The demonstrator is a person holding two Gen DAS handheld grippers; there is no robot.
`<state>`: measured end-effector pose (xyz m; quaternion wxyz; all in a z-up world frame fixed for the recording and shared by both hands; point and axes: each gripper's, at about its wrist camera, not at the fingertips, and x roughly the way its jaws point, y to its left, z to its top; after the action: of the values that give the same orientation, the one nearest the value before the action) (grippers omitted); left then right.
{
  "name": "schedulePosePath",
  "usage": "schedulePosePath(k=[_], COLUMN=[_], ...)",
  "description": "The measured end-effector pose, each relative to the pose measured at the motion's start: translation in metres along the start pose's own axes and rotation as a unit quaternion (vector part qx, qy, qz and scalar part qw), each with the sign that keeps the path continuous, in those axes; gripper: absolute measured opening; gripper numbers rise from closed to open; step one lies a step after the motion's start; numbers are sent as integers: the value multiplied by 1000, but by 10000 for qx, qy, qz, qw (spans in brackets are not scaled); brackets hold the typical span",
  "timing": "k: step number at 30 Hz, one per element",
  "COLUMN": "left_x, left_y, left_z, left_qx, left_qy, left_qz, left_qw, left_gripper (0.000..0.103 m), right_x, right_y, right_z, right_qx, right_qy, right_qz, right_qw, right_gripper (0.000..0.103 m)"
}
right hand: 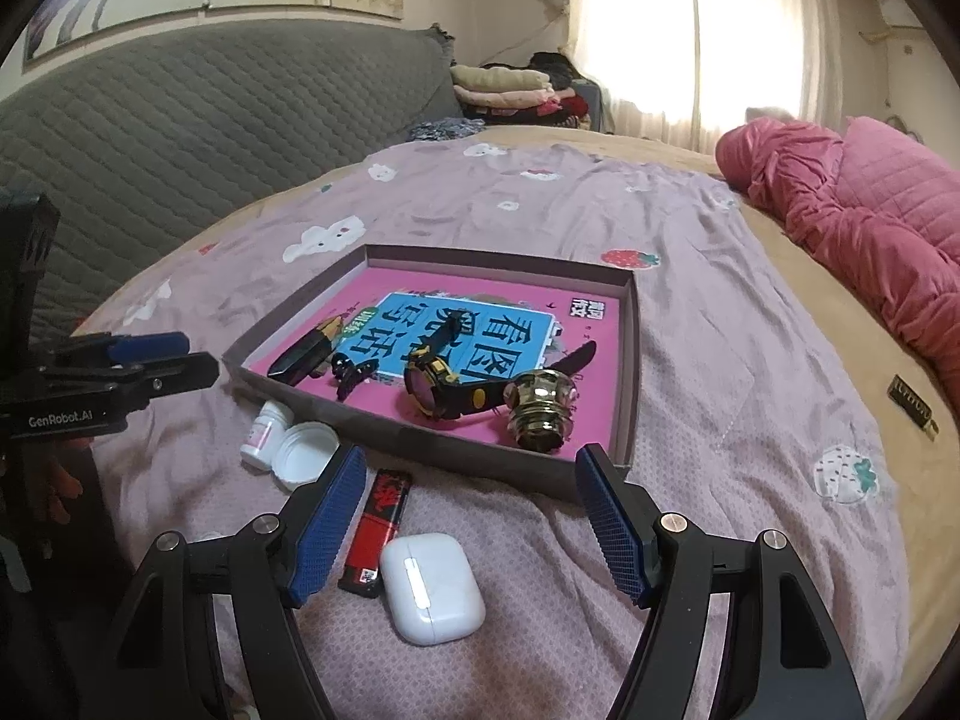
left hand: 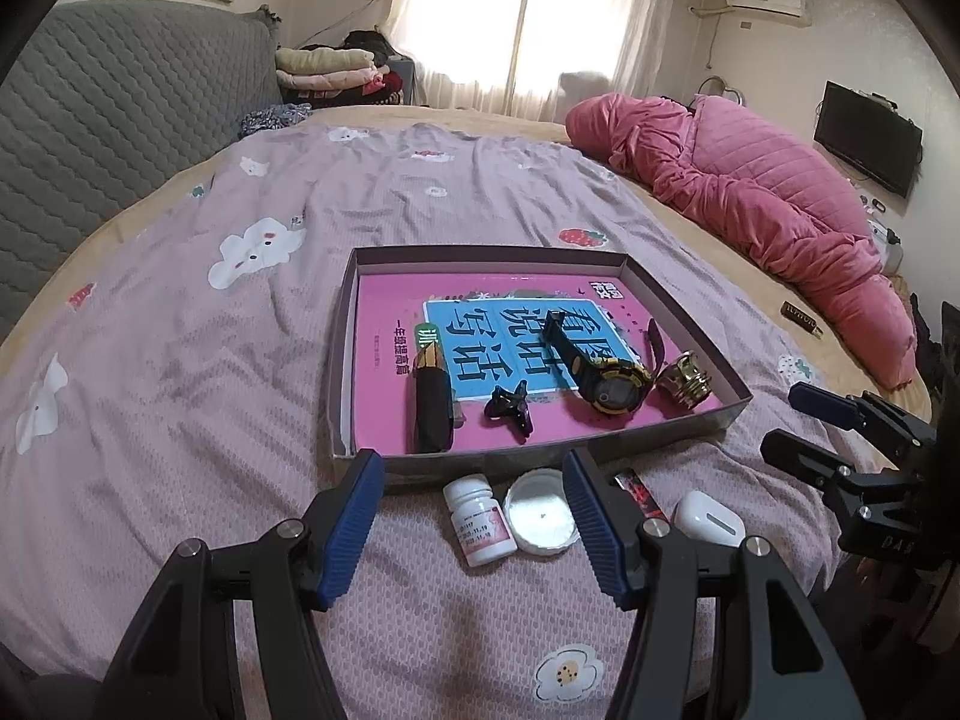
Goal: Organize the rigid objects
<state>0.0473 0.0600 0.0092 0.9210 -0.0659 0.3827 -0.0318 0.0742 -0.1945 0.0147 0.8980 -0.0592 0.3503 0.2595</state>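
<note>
A shallow cardboard box (left hand: 684,312) sits on the mauve flowered bedspread (left hand: 180,360) of a bed, its floor lined with a pink and blue book cover (left hand: 384,360). Inside it, along the near wall, lie a black and gold folding knife (left hand: 433,402) toward the near left corner, a small black hair clip (left hand: 510,411) just beside it, a black and gold wristwatch (left hand: 606,387) past the middle, and a gold ribbed cap (left hand: 683,384) at the near right corner (the watch strap reaches back toward the box's centre).

Outside the box, on the bedspread just before its near wall, four things wait in a row: a small white pill bottle (left hand: 480,519) lying on its side, a white round lid (left hand: 540,516) touching it with its hollow side up, a red and black lighter (right hand: 377,531), and a white earbud case (right hand: 433,588) just beside the lighter. Well apart, near the right edge of the bed by the pink quilt (left hand: 780,222), lies a small dark gold-trimmed bar (right hand: 912,405).

The left gripper (left hand: 474,531) hangs over the bottle and lid with its blue-padded jaws spread wide, holding nothing; the bottle and lid show between the fingers, untouched. The right gripper (right hand: 471,531) hovers likewise wide and empty above the lighter and earbud case, its left pad close beside the lighter but whether it touches cannot be told.
</note>
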Motion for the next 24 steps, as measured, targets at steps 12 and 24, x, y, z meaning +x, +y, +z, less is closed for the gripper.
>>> schedulePosePath(k=[12, 24], left_x=[4, 9], left_y=[-3, -10], left_z=[-10, -20], left_qx=[-43, 21], left_qy=[218, 448], left_qz=[-67, 64], left_qw=[9997, 9990], left_gripper=[62, 62], right_x=[-5, 1], right_y=[0, 0], right_z=[-3, -10], right_qx=[11, -32], right_qy=[57, 297], right_qz=[41, 17], right_qw=[10000, 9996], right_gripper=[74, 74])
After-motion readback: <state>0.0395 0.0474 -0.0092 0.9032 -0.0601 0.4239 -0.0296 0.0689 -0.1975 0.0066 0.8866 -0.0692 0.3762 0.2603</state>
